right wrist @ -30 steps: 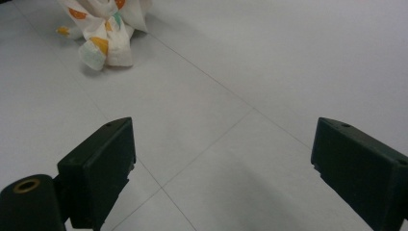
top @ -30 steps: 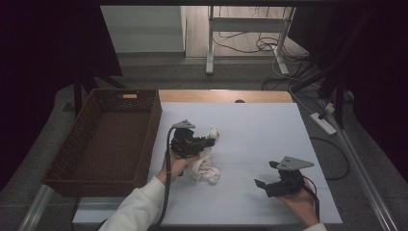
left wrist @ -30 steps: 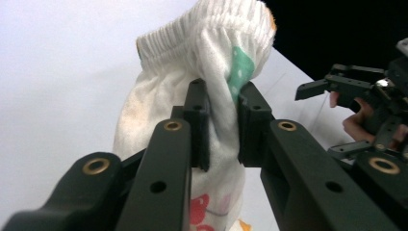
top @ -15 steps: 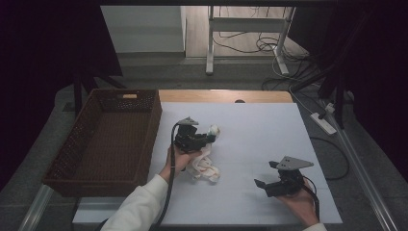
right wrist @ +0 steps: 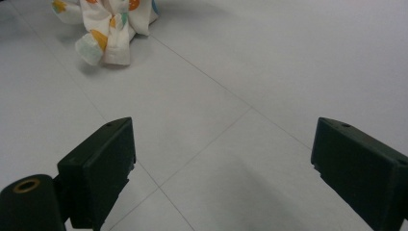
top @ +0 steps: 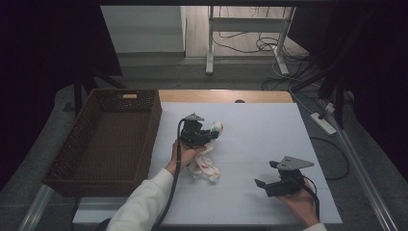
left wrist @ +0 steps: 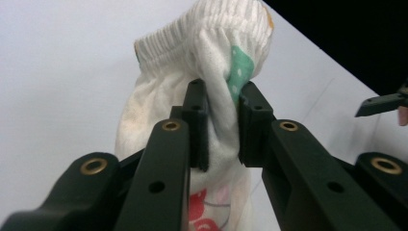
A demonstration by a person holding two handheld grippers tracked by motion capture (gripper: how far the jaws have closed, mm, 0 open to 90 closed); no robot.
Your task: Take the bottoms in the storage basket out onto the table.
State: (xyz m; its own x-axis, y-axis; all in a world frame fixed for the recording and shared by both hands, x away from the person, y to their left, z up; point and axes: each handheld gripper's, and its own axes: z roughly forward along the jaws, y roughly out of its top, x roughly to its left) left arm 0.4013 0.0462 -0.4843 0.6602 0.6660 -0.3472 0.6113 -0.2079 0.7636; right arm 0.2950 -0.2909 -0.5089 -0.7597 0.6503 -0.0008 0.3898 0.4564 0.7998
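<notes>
My left gripper point(left wrist: 222, 120) is clamped on the cloth point(left wrist: 211, 62), pinching a fold near its elastic edge; the rest hangs to the white table point(top: 260, 134) just right of the basket point(top: 103, 139). My right gripper point(right wrist: 221, 154) has its jaws wide apart with nothing between them, low over the table, well apart from the cloth.

One cloth point(top: 206, 161), maybe two bunched together, hard to tell; one basket point(top: 77, 166); two grippers: left point(top: 211, 134), right point(top: 263, 182); one table point(top: 269, 130).
</notes>
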